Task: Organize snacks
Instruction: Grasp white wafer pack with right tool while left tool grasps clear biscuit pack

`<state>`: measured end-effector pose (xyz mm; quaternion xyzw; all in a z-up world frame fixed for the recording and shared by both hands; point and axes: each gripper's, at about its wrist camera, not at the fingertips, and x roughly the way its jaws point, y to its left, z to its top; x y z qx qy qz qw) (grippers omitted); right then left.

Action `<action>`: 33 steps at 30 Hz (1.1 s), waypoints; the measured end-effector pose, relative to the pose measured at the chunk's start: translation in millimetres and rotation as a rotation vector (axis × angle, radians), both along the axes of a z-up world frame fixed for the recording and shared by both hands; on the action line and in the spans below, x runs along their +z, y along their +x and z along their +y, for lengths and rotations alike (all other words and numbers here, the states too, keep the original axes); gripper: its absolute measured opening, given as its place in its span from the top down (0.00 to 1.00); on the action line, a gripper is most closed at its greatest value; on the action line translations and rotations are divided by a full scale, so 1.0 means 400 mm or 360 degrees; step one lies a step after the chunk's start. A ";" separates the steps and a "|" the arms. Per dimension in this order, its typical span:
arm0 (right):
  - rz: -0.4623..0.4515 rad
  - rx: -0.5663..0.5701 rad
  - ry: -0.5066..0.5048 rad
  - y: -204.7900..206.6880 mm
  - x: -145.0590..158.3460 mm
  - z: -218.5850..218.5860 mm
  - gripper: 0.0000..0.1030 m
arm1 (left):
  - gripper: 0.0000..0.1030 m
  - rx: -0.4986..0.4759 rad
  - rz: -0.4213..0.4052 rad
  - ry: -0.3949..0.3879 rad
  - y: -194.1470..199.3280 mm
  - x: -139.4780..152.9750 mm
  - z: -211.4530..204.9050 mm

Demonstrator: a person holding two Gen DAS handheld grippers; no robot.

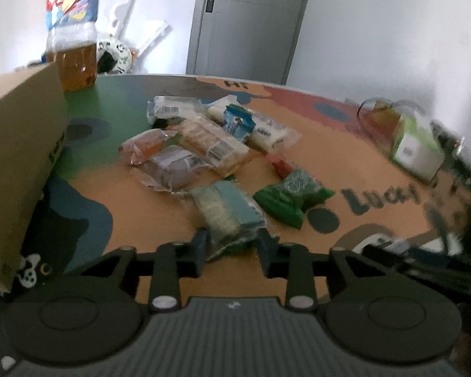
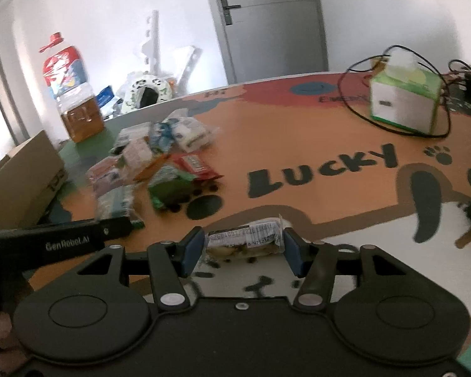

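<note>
A teal snack packet (image 1: pixel 227 216) was clamped by the left gripper (image 1: pixel 232 251) at the pile's (image 1: pixel 210 147) near edge, while a nut packet (image 2: pixel 243 243) was pinched in the right gripper (image 2: pixel 241 253), presumably destined for the cardboard box (image 1: pixel 22 144).

Your two fisheye views show soft, even daylight on the white walls (image 1: pixel 376 31) and no hard shadows. Motion blur smears the snack packets (image 1: pixel 204 147) in both; straight lines bow, and dark vignetting fills the corners.
</note>
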<state>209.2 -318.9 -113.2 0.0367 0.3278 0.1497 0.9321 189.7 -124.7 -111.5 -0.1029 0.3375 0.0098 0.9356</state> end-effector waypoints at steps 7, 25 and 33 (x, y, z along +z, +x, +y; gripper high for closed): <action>-0.0030 0.0060 -0.0014 -0.008 0.018 0.054 0.47 | 0.85 0.0008 -0.0038 -0.0064 -0.039 0.017 0.045; -0.0083 0.0168 -0.0025 -0.024 0.052 0.154 0.47 | 1.00 0.0026 -0.0212 -0.0170 -0.122 0.077 0.149; -0.0118 0.0200 0.0013 -0.021 0.074 0.168 0.47 | 1.00 0.0010 -0.0332 -0.0138 -0.131 0.152 0.159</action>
